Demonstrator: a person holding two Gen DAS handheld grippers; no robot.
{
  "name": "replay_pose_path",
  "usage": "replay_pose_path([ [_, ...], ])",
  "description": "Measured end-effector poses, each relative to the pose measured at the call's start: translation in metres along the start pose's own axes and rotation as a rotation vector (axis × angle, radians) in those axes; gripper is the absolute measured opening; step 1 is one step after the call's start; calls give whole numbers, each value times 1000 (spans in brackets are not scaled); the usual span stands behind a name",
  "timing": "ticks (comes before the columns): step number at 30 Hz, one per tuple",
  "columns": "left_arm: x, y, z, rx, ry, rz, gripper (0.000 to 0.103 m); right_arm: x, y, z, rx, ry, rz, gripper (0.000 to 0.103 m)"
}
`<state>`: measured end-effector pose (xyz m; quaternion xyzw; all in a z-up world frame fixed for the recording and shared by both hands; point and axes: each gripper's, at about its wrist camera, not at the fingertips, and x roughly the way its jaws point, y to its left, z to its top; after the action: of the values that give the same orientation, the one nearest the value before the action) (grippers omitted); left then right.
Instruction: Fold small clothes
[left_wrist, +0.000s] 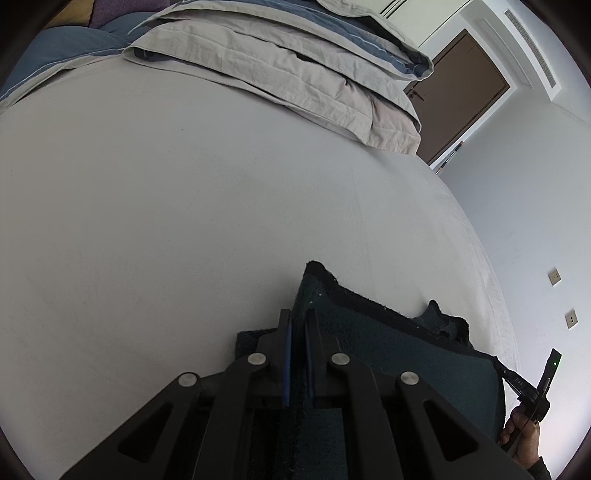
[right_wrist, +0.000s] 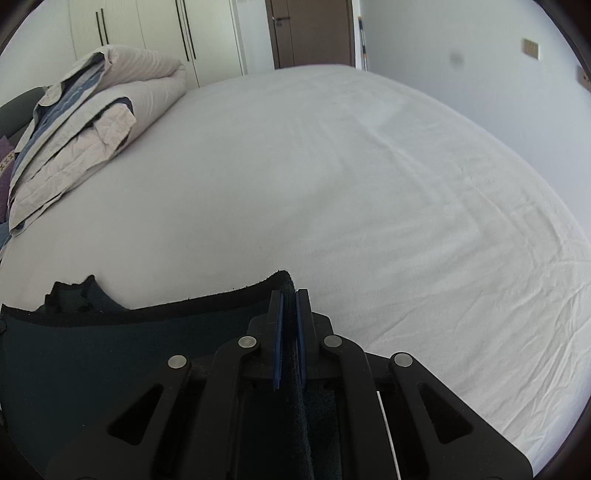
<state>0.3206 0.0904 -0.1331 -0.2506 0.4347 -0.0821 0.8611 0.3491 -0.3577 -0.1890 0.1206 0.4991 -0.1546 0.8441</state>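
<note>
Left wrist view: a dark garment (left_wrist: 399, 354) is held stretched above the bed (left_wrist: 184, 206), pinched by left tongs (left_wrist: 298, 325) and right tongs (right_wrist: 289, 306); laying it flat is likely called for next.

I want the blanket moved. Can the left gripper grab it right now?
Probably not: the left gripper is already shut on the dark cloth, and the folded blanket lies far across the bed.

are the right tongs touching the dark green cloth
Touching. In the right wrist view the right tongs are shut on the dark green cloth, its edge pinched between both blue pads.
</note>
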Motion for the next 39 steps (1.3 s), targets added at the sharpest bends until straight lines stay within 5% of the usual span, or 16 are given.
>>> replay_pose_path([
  [9,-9,8,-6,-17,-70,10,7,-25,24,2,-123,-100,9,5],
  [14,-10,15,-8,-41,-81,18,7,1,17,0,-85,24,12,6],
  [19,0,19,-5,-56,-30,11,10,6,11,-1,-60,49,39,8],
  [22,-13,16,-4,-43,-44,16,12,-6,3,-3,-10,47,54,17],
  [25,-40,12,-3,-34,-97,45,19,-38,-5,-8,42,-19,67,47],
  [29,-76,-10,-13,52,-148,52,21,-86,6,-25,4,-85,149,51],
  [34,-69,-57,-53,258,-80,80,21,-114,49,-72,-62,-20,346,51],
  [39,-35,-51,-91,310,53,167,22,-90,69,-122,-58,127,400,49],
])
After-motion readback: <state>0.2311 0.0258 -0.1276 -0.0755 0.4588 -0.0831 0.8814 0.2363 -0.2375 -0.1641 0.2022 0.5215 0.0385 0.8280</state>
